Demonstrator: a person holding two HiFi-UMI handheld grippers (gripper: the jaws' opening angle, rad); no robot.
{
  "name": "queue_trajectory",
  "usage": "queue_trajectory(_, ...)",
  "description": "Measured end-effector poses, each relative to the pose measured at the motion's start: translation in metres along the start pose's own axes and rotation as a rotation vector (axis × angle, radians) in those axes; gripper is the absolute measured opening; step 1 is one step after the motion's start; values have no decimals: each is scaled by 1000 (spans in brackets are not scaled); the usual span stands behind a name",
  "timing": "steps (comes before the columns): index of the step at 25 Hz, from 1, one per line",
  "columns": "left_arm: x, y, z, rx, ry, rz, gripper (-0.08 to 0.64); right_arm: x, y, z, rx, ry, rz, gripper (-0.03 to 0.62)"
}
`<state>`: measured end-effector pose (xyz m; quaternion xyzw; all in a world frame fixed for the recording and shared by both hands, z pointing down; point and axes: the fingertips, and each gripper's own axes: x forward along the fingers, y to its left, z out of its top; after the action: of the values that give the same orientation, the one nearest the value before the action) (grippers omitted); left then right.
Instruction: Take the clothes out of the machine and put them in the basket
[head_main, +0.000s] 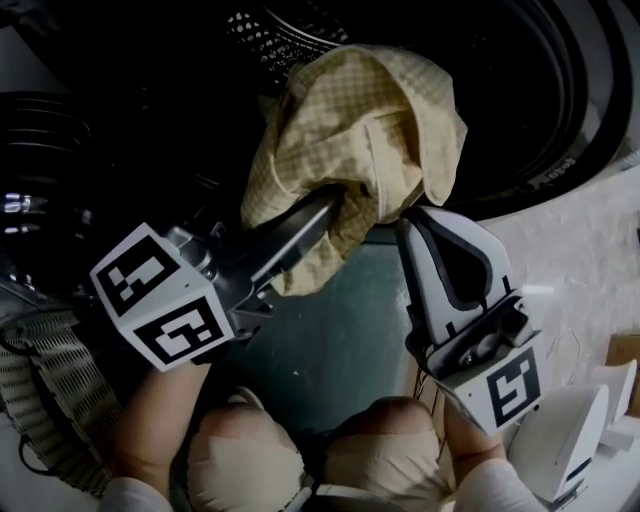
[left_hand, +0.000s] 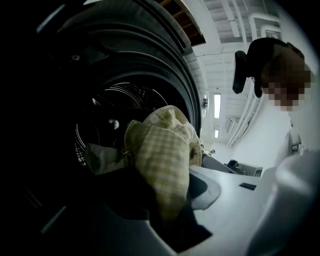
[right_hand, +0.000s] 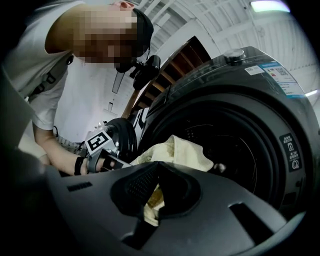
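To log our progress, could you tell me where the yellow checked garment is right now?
In the head view the yellow checked garment sits centre-top before the open drum, held between the left gripper and the right gripper.

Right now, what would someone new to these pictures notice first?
A yellow checked cloth stands out, bunched in the middle of the head view, just in front of the washing machine's dark drum. The left gripper and the right gripper both pinch its lower part from below.

Left hand-held gripper (head_main: 335, 200), right hand-held gripper (head_main: 405, 218), level, both clamped on cloth (head_main: 360, 110)
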<state>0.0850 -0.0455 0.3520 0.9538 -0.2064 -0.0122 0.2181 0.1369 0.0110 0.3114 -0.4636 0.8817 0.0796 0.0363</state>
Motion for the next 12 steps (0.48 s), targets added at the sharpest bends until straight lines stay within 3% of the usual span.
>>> queue_trajectory(3,-8,-3,8,-24,-27,25,169,4,4,3,39,22,8,15)
queue_trajectory(6,-15,-7,12,-48,-5,51,164,14,15,3,67,100,66,15)
queue_trajectory(12,-6,0,-1,-142,39,101,161,28,-12,-16,133,233,109,14)
